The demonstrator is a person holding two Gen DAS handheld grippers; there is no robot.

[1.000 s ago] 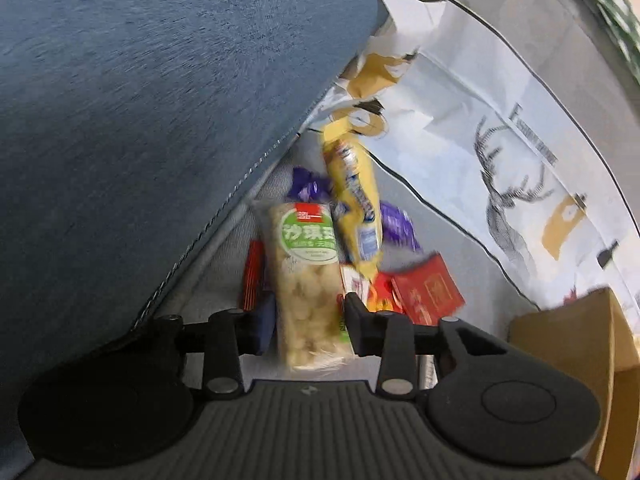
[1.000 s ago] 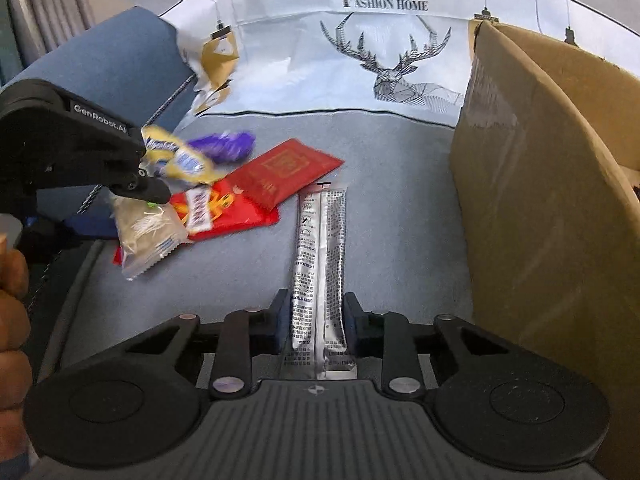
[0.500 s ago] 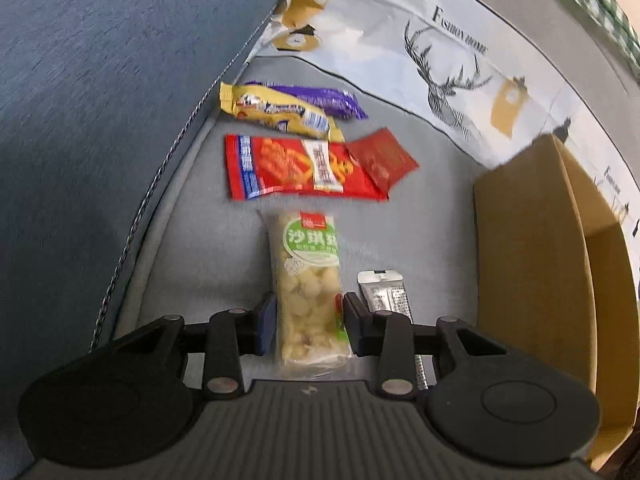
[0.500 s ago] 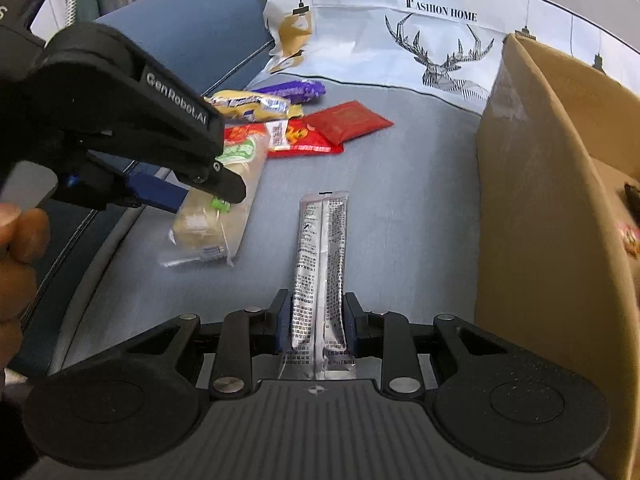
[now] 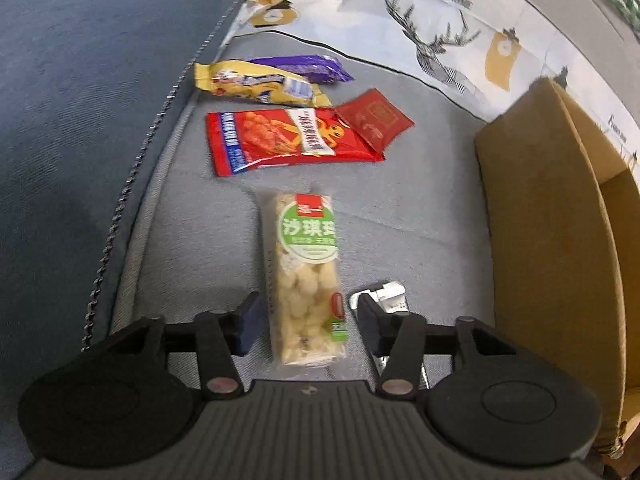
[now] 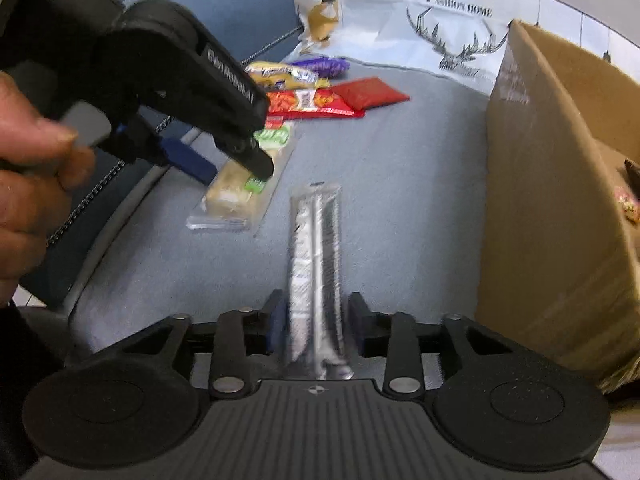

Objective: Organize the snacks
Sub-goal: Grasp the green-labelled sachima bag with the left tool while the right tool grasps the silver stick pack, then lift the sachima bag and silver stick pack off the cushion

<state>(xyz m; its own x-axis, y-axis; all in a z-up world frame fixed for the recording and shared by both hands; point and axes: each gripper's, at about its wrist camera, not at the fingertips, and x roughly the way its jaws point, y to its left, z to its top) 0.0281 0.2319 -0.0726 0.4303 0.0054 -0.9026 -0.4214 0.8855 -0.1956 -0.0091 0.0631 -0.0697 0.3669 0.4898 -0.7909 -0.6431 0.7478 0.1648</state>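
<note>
Left gripper [image 5: 306, 318]: its jaws are opening, the pads standing clear of the puffed-snack bar [image 5: 306, 280] that is lying between them on the grey cushion [image 5: 420, 216].
Bar axis: it is running straight out along the fingers, away from the camera.
Loose snacks: the red packet [image 5: 280, 140], yellow wrapper [image 5: 260, 88], purple wrapper [image 5: 308, 68] and dark red sachet [image 5: 374, 118] are lying beyond the bar.
Right gripper [image 6: 316, 326]: its jaws are opening too, releasing the silver stick pack [image 6: 316, 248], which is lying lengthwise between them.
Nearer hand: each gripper is sitting over its own item.
Cardboard box [image 6: 552, 208]: it is standing at the right, holding a few items I cannot identify.
</note>
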